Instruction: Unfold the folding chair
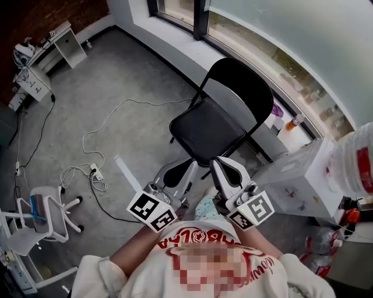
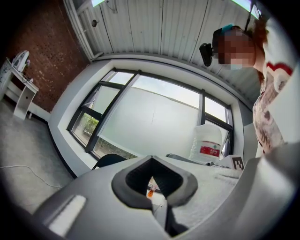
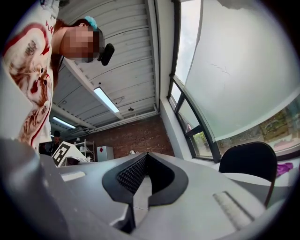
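Off to the sides: bare floor, loose cables, white furniture, one big window.
A grey concrete floor [image 1: 116, 75] spreads out, and a thin white cable [image 1: 140, 100] loops across it to a white power strip [image 1: 95, 172]; a black cable [image 1: 35, 139] trails along the left. At lower left stands a white office chair on castors [image 1: 49, 210], and up at the top left a white desk [image 1: 64, 41] sits against the red brick wall [image 1: 52, 11]. Over on the right there's a large clear water jug with a red label [image 1: 352, 163] near a white boxy cabinet [image 1: 297, 174]. A small orange bottle [image 1: 294, 122] stands by the black-framed window [image 2: 154, 117], under a white ribbed ceiling [image 2: 154, 28].
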`<state>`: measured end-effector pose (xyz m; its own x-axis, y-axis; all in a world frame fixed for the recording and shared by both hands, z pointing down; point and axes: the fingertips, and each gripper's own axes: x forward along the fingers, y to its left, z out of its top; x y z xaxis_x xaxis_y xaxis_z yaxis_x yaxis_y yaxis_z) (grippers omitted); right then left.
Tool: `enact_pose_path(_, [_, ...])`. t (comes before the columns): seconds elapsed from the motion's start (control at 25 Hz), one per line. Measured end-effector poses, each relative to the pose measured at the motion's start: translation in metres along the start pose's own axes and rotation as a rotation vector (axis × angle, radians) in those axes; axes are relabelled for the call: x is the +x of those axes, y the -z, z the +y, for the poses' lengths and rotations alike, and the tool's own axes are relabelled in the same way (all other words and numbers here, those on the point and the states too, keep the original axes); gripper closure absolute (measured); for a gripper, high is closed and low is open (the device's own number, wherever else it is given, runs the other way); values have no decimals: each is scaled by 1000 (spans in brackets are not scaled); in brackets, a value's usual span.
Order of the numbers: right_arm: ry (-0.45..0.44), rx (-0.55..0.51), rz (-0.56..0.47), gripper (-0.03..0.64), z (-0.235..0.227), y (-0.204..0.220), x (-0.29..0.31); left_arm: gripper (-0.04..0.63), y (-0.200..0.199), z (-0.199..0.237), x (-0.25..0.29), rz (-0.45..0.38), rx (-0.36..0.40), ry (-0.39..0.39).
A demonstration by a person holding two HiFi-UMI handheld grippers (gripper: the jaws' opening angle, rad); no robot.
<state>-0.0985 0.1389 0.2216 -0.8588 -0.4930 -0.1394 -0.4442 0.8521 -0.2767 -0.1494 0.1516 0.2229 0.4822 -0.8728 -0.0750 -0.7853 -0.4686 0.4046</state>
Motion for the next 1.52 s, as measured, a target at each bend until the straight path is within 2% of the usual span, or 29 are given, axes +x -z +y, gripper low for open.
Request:
enact_pose_path(0.2, [29,-10,12,592,65,19,-27,589,1,-24,-59,2,12,33])
enact_pose_path(0.36, [63,-17,34,592,101,29,-53,589,8,-44,-89,7,-13,60])
enact_pose_path(0.56, [111,-36,27,592,115,24,-82,589,14,-74,-103,10,8,107])
enact_pose_path(0.72, [100,-58,8,592,120,16,-96,589,15,-93,-107,2,27,112])
enact_pose_path(0.92, [42,-83,2,592,141,2,-109,589,12,-121,-119,-21,59,82])
enact_pose_path(1.08, [5,-125,10,592,161,-6,-145,589,23,-154,-132,-42,56,40])
enact_pose_path(1.28, [-1,-140,34,592,172,-10,-220,589,59,-209,-144,-46,23,-11])
enact_pose_path(1.52, [-25,-78,59,592,185,3,-292,589,107,-276,-179,-8,39,-84])
